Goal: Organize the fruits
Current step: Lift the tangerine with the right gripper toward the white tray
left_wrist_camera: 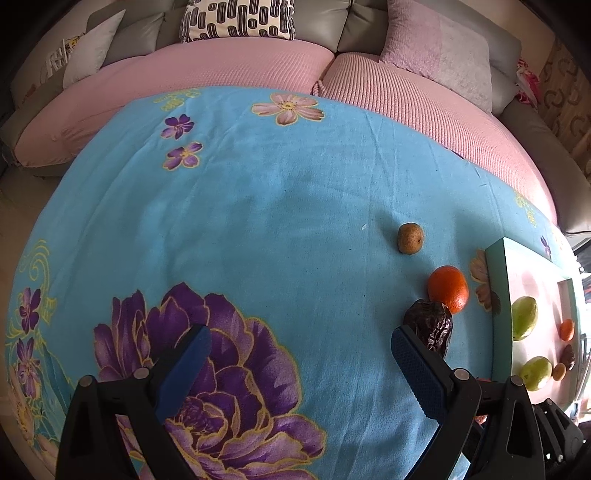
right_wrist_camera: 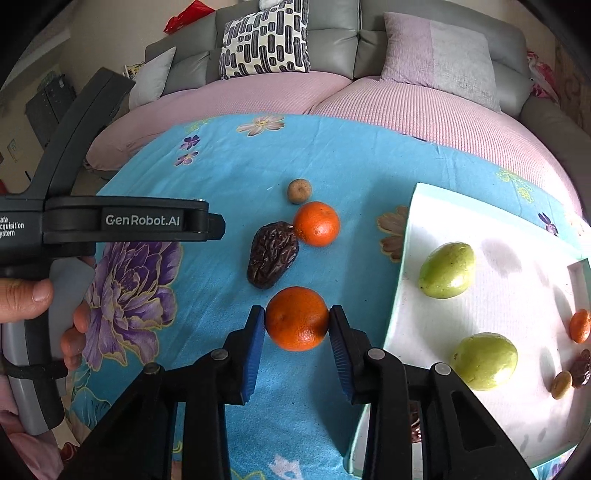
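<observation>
My right gripper (right_wrist_camera: 297, 315) is shut on an orange mandarin (right_wrist_camera: 297, 334), its blue pads pressing both sides, just left of the white tray (right_wrist_camera: 406, 236). Beyond it on the blue floral cloth lie a wrinkled dark date (right_wrist_camera: 272, 253), a second mandarin (right_wrist_camera: 317, 223) and a small brown fruit (right_wrist_camera: 299, 191). In the tray are two green fruits (right_wrist_camera: 447, 269) (right_wrist_camera: 484, 360), a small orange fruit (right_wrist_camera: 580, 325), a date (right_wrist_camera: 580, 367) and a small tan fruit (right_wrist_camera: 561, 384). My left gripper (left_wrist_camera: 301, 336) hangs open over the purple flower print, holding nothing; the date (left_wrist_camera: 430, 328) lies by its right finger.
A sofa with pink covers (left_wrist_camera: 229, 70) and cushions (left_wrist_camera: 236, 18) runs along the table's far edge. A hand (right_wrist_camera: 37, 295) holds the left tool's black housing (right_wrist_camera: 125, 219) at the left of the right wrist view. Bare cloth (left_wrist_camera: 258, 206) fills the middle and left.
</observation>
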A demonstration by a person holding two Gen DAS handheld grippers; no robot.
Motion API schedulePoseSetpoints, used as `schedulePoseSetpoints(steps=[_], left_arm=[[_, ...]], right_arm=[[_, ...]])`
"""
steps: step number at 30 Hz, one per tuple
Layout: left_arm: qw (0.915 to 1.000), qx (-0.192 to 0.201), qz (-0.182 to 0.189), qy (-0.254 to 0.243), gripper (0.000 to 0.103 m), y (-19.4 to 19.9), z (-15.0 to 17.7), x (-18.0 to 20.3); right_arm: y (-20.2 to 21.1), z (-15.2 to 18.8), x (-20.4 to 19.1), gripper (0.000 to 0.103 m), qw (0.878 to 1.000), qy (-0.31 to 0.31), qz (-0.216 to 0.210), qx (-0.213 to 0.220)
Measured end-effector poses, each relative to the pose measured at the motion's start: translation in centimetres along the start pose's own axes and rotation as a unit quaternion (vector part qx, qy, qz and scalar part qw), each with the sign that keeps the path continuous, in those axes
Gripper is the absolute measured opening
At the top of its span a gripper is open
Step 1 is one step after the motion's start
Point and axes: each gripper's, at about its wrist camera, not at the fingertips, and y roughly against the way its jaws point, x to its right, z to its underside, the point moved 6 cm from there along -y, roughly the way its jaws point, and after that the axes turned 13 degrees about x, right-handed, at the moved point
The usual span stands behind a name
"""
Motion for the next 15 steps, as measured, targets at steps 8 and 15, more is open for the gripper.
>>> schedulePoseSetpoints(steps=[8,15], left_arm=[[0.9986,0.004,0.053,0.000,0.098,0.0,0.3,3.5],[0.9957,0.002,0.090,-0.022,0.096,-0.3,0.4,7.1]], right_arm=[[3.1,-1.0,7.0,0.037,0.995,-0.056,0.075,0.024],[5.4,-1.1,11.9,0.037,0.987,-0.098,0.121,0.040]])
